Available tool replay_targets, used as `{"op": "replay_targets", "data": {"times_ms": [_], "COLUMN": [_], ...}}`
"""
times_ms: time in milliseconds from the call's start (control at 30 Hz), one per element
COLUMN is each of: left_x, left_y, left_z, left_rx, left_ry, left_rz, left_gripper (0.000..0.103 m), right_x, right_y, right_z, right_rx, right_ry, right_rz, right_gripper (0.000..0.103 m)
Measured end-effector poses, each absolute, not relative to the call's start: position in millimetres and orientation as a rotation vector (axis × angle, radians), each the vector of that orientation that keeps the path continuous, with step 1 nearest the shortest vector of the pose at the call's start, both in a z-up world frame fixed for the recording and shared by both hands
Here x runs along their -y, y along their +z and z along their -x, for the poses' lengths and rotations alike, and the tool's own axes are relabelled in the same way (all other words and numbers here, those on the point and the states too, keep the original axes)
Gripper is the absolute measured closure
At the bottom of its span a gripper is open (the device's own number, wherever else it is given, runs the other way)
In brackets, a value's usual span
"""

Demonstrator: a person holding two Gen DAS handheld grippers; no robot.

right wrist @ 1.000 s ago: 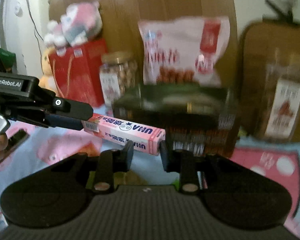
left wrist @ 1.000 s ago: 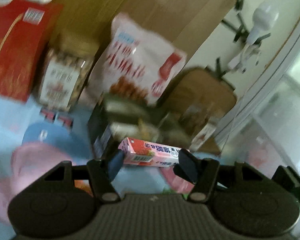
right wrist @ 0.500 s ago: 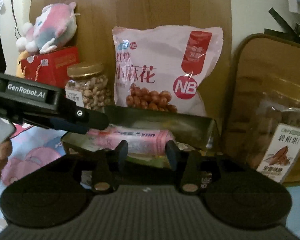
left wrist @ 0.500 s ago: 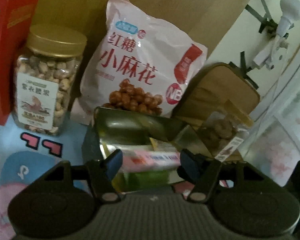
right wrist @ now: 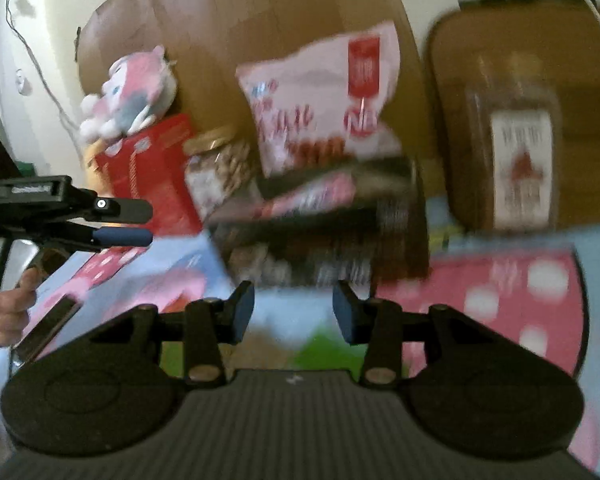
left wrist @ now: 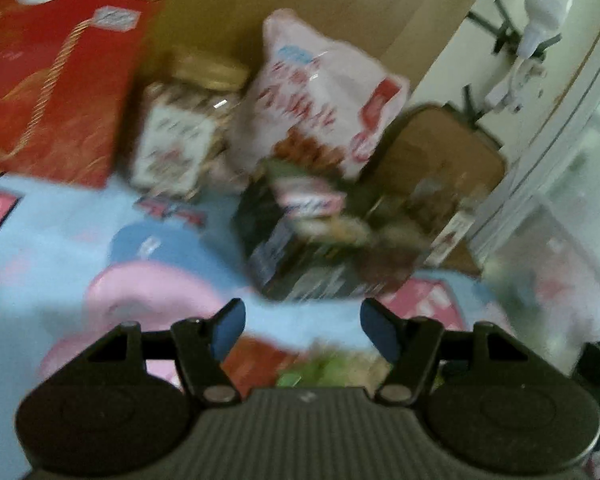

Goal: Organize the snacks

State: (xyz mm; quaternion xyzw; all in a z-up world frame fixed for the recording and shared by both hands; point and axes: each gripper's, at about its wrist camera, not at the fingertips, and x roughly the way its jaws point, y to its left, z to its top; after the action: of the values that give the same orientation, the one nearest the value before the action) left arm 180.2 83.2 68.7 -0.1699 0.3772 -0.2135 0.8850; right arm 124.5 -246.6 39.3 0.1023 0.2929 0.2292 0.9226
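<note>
The frames are blurred. A long pink snack box [left wrist: 312,200] [right wrist: 312,200] lies across the top of an open dark box [left wrist: 300,264] [right wrist: 328,248] that holds other snacks. My left gripper [left wrist: 302,316] hangs open and empty above the cartoon blanket, a short way back from the dark box. The right gripper [right wrist: 293,304] is also open with nothing between its pads, in front of the same box. In the right wrist view the left gripper [right wrist: 144,224] reaches in from the left, its fingers apart and empty.
Behind the dark box stand a red gift box [left wrist: 52,80], a nut jar [left wrist: 180,136], a pink snack bag [left wrist: 320,92] and a tall jar [right wrist: 516,160] at the right. A plush toy [right wrist: 132,92] sits on the red box. Green packets [left wrist: 324,368] lie under the grippers.
The pink box, held between both grippers a second ago, now rests in the dark box. Both grippers have let go and drawn back from it.
</note>
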Motion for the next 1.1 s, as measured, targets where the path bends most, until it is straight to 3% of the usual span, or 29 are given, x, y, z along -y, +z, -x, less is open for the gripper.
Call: {"op": "replay_targets", "data": {"times_ms": [467, 567, 667, 833, 1100], "left_x": [-75.5, -65.4, -57.7, -50.6, -40.8], "left_y": [71.6, 73.3, 76.0, 79.6, 79.4], "left_z": [-86.8, -71.6, -58.7, -43.8, -21.4], "left_rx": [-0.693, -0.659, -0.617, -0.580, -0.560], "left_ry": [-0.201, -0.155, -0.120, -0.076, -0.022], "left_rz": [0.247, 0.224, 0.205, 0.197, 0.158], "left_gripper": [0.035, 0.017, 0.008, 0.000, 0.000], "right_x": [213.1, 204.3, 197.7, 192.5, 187.2], "right_y": [41.6, 46.5, 50.1, 55.0, 53.0], "right_z": [-53.4, -39.2, -25.8, -9.1, 6.4], "right_rx": [-0.615, -0.598, -0.585, -0.570, -0.579], "right_ry": [0.366, 0.344, 0.326, 0.300, 0.272], "right_rz": [-0.263, -0.264, -0.251, -0.233, -0.238], "right_gripper": [0.057, 0.057, 0.056, 0.055, 0.045]}}
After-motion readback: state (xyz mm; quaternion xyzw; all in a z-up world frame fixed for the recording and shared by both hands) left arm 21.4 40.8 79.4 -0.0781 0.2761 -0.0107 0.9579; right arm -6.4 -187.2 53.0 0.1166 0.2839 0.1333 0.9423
